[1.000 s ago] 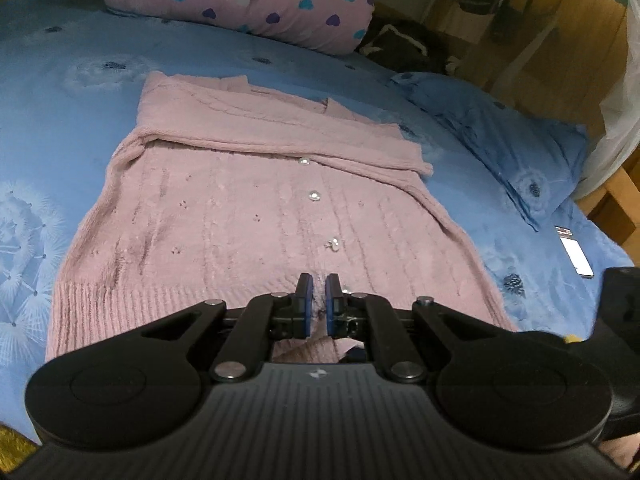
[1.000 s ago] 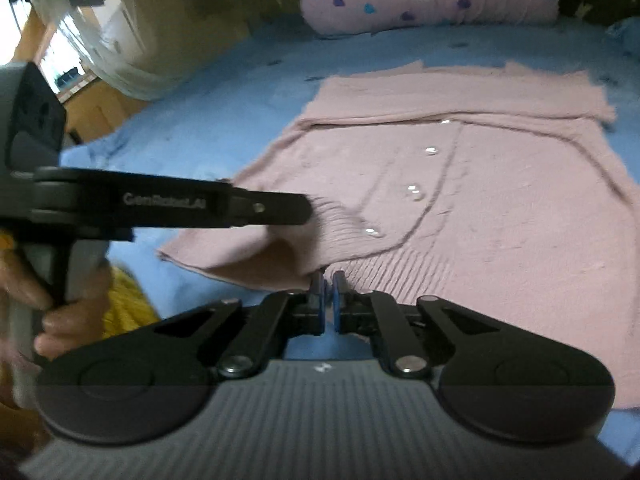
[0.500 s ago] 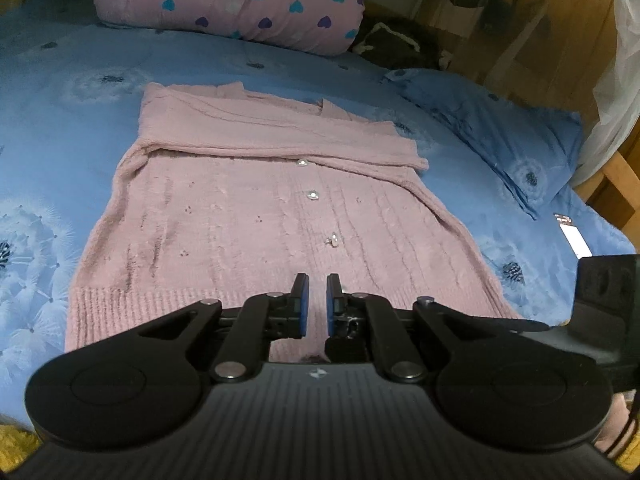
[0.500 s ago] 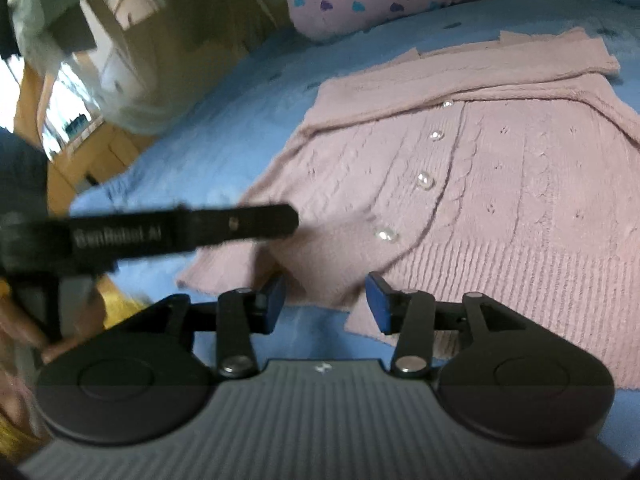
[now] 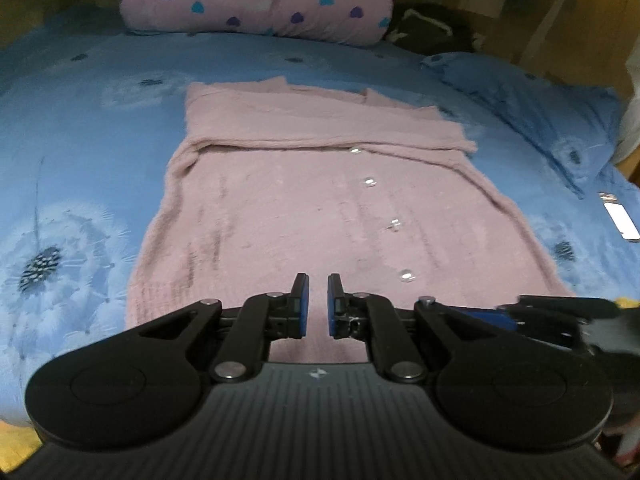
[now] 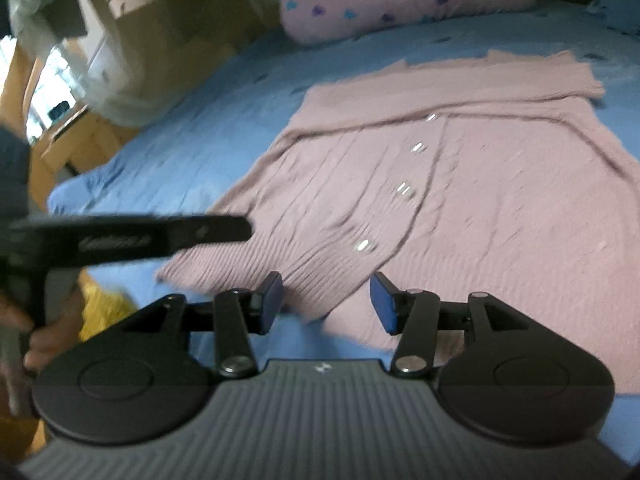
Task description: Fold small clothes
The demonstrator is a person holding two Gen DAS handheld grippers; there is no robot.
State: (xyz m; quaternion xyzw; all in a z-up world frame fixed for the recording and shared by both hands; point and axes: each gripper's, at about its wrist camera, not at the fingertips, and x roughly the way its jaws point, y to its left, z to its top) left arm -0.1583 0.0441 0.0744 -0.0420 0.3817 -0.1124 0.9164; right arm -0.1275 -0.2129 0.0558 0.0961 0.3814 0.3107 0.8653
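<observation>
A pink knitted cardigan (image 5: 304, 200) with a row of clear buttons lies flat on the blue bed, its sleeves folded across the top. It also shows in the right wrist view (image 6: 460, 184). My left gripper (image 5: 314, 300) hovers over the near hem with its jaws a small gap apart and nothing between them. My right gripper (image 6: 326, 300) is open and empty above the hem's near corner. The left gripper's body (image 6: 132, 236) shows at the left of the right wrist view.
A pink pillow with hearts (image 5: 256, 0) lies at the head of the bed. A blue pillow (image 5: 528, 100) lies at the right, with a white card (image 5: 620, 222) nearer. Wooden furniture (image 6: 60, 136) stands beside the bed. Blue sheet (image 5: 80, 140) surrounds the cardigan.
Both grippers let go of the cardigan's hem and opened, the right wide, the left slightly. The lifted hem flap now lies flat. Both grippers rose and pulled back a little.
</observation>
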